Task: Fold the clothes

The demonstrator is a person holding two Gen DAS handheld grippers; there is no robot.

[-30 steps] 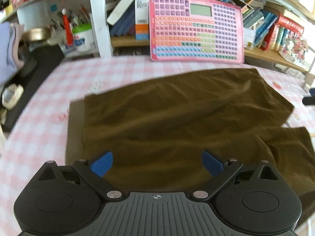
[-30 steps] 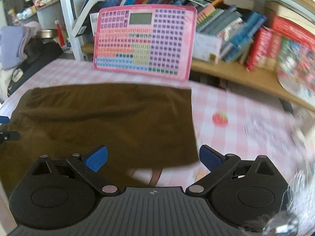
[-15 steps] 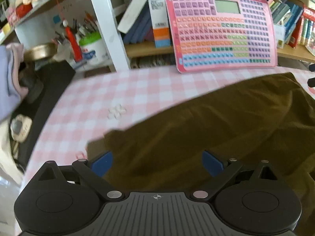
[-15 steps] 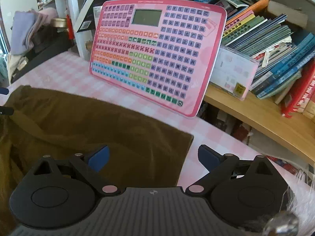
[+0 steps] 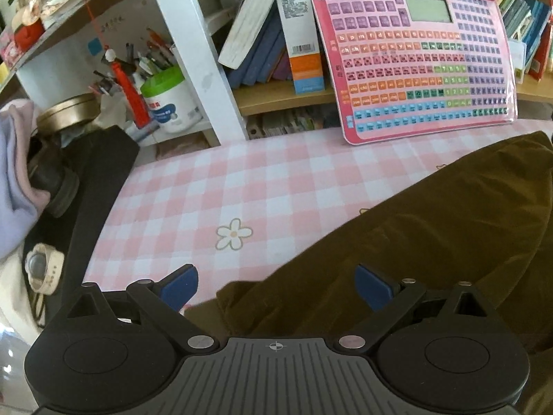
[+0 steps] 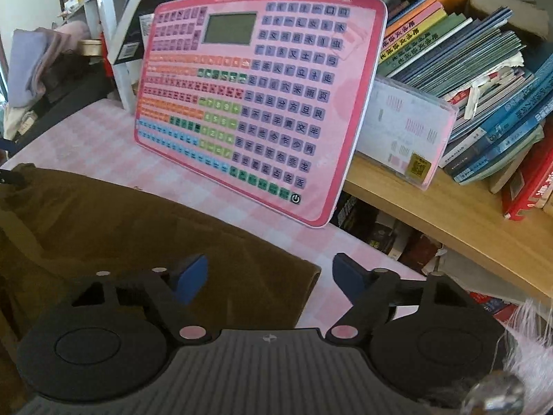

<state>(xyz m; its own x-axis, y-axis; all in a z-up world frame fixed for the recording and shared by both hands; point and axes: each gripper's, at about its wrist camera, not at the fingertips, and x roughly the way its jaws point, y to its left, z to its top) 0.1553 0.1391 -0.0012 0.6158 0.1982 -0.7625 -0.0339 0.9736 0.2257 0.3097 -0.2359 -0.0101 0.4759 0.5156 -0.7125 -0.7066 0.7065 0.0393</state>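
Observation:
A dark brown garment (image 5: 432,228) lies spread on the pink checked tablecloth (image 5: 242,186). In the left wrist view its near left corner sits between the blue pads of my left gripper (image 5: 276,285), which is open and pressing on nothing. In the right wrist view the garment (image 6: 121,221) ends in a right-hand corner that lies between the pads of my right gripper (image 6: 271,276). Those jaws are closing, with a visible gap still left beside the cloth's edge. Whether either gripper's lower fingertips touch the fabric is hidden.
A pink key-chart board (image 5: 421,58) leans against the bookshelf (image 6: 449,207) behind the garment. A white tub of pens (image 5: 166,100) and a black bag (image 5: 96,186) with pale clothing sit at the table's left edge. Stacked books (image 6: 466,52) fill the shelf on the right.
The left gripper slid left from above the garment's middle to its left corner. The right gripper moved right and closer to the right corner, and its jaws narrowed.

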